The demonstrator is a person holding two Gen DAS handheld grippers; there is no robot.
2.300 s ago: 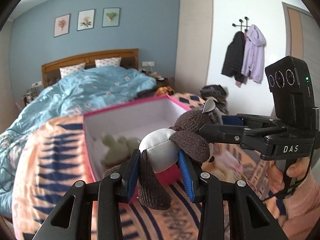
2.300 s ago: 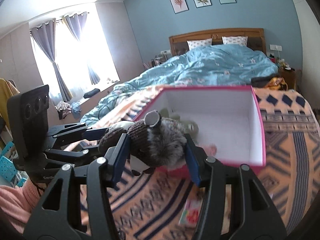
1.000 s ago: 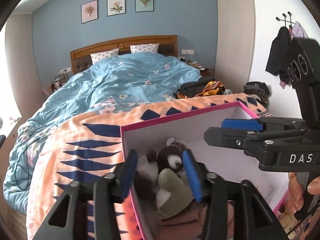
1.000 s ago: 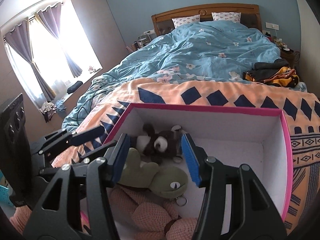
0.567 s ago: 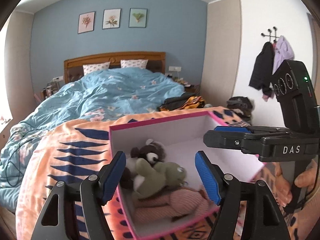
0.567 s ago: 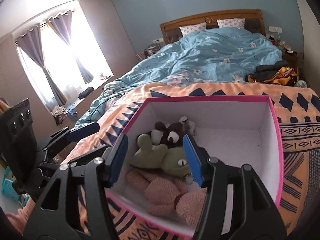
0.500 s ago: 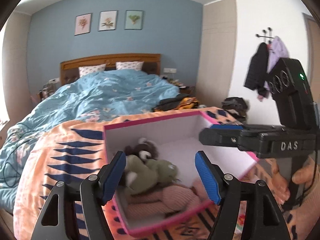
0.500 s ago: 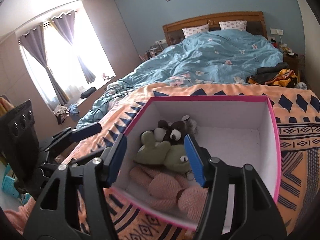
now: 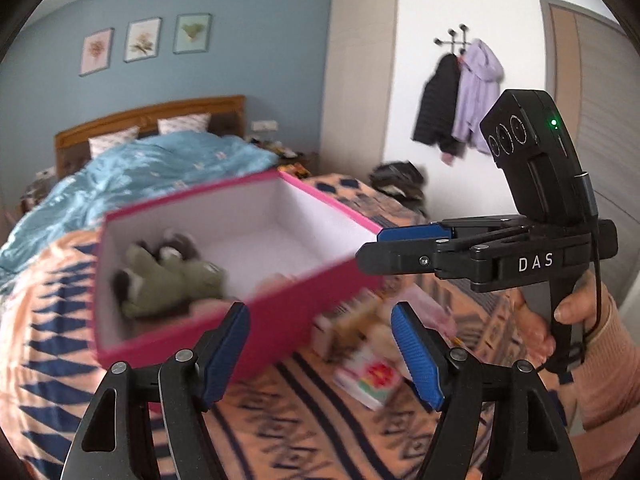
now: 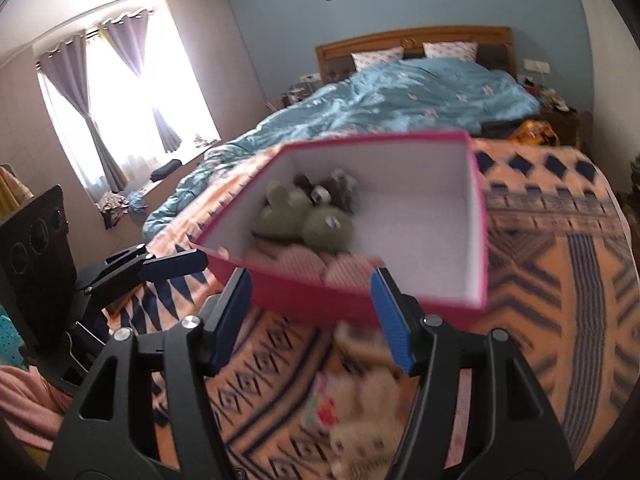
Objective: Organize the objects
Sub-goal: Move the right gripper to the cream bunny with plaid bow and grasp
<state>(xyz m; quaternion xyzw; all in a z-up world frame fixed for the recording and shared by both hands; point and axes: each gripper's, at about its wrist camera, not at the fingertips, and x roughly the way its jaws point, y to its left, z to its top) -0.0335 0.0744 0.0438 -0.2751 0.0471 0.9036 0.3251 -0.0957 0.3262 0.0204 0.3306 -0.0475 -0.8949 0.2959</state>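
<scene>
A pink box (image 9: 304,292) with a white inside stands on the patterned bedspread; it also shows in the right wrist view (image 10: 360,300). Inside lie a green plush (image 9: 172,280), a brown plush (image 9: 176,242) and a pink knitted plush (image 10: 300,262). The green plush (image 10: 308,220) sits in the box's left half. My left gripper (image 9: 320,340) is open and empty, in front of the box. My right gripper (image 10: 310,312) is open and empty, at the box's near wall. A cream plush (image 10: 368,412) and a flat colourful packet (image 9: 370,374) lie on the bedspread before the box.
The orange and navy bedspread (image 10: 560,280) covers the near bed end. A blue duvet (image 10: 400,92) lies behind the box. Dark clothes (image 9: 398,182) lie at the right bed edge. Coats (image 9: 460,100) hang on the wall.
Both grippers let go of the brown plush into the box, opened, and drew back and down from the box. The view now shows items in front of it.
</scene>
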